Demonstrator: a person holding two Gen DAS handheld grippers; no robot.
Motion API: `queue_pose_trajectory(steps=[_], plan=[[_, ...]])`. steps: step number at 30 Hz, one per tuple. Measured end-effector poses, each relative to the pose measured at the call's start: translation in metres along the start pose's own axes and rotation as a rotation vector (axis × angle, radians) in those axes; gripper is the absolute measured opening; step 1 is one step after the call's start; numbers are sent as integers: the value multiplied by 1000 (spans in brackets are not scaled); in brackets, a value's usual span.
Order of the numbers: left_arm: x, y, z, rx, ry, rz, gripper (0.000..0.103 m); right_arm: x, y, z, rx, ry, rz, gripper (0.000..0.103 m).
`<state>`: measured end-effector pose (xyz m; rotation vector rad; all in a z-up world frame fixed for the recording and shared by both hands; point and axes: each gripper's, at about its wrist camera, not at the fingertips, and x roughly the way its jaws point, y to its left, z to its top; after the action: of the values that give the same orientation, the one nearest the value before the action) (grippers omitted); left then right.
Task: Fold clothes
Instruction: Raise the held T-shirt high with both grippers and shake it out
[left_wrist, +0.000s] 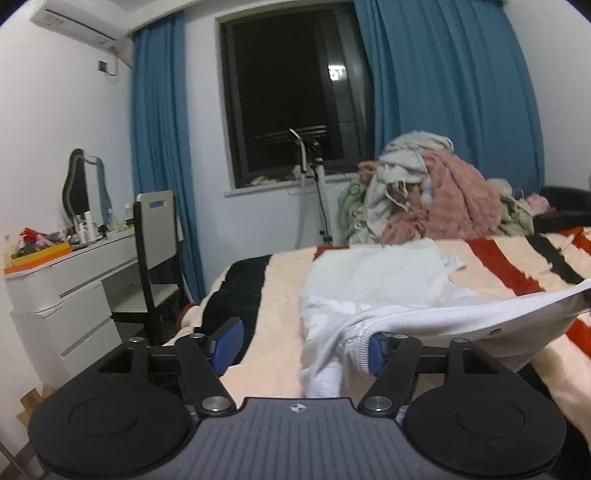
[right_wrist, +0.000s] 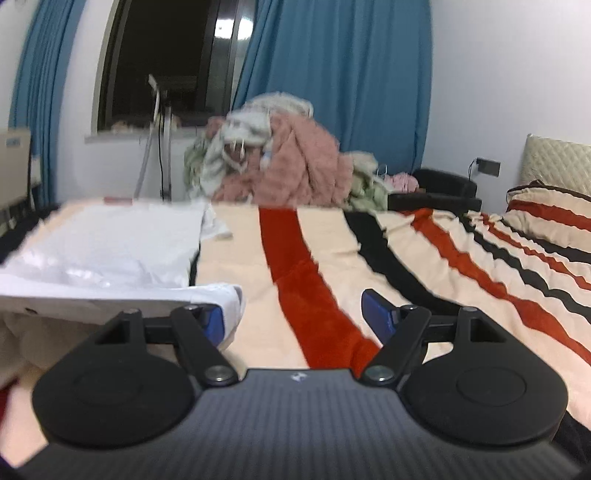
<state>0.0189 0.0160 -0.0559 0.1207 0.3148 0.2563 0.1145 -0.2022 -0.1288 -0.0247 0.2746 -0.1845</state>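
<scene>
A white garment (left_wrist: 373, 280) lies spread on the striped bed (left_wrist: 280, 295). Its ribbed hem (left_wrist: 364, 345) drapes over the right finger of my left gripper (left_wrist: 303, 345). That gripper's jaws stand wide open, and loose white cloth hangs between them without being pinched. In the right wrist view the same white garment (right_wrist: 110, 240) lies to the left, and one edge (right_wrist: 231, 306) wraps over the left finger of my right gripper (right_wrist: 295, 315). The right gripper is open too, with only striped bedding between its blue pads (right_wrist: 375, 314).
A heap of pink and pale clothes (left_wrist: 432, 192) sits behind the bed's far side, below the dark window (left_wrist: 295, 92). A white dresser (left_wrist: 66, 288) and a chair (left_wrist: 155, 251) stand to the left. A pillow (right_wrist: 554, 210) lies at the right end.
</scene>
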Motion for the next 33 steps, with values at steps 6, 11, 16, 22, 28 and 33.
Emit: queue_pose_trajectory(steps=[6,11,16,22,28,33], plan=[[-35,15,4,-135,12,19,75,-42,-13,17,82,-72,25,75],[-80,38,53,-196,-141,36,75,-87,-18,78,61,-234,53,75],[-135,56,139,-212,-286,23,75,-135,-31,171,21,-340,74,75],[-210,74,252,-207,-405,39,75,-204,-50,274,-52,-503,78,75],[-288,86,347,-193,-502,13,76,-266,-79,357,-4,-621,93,75],[-334,85,408,-182,-590,-7,80,-296,-102,422,51,-667,118,76]])
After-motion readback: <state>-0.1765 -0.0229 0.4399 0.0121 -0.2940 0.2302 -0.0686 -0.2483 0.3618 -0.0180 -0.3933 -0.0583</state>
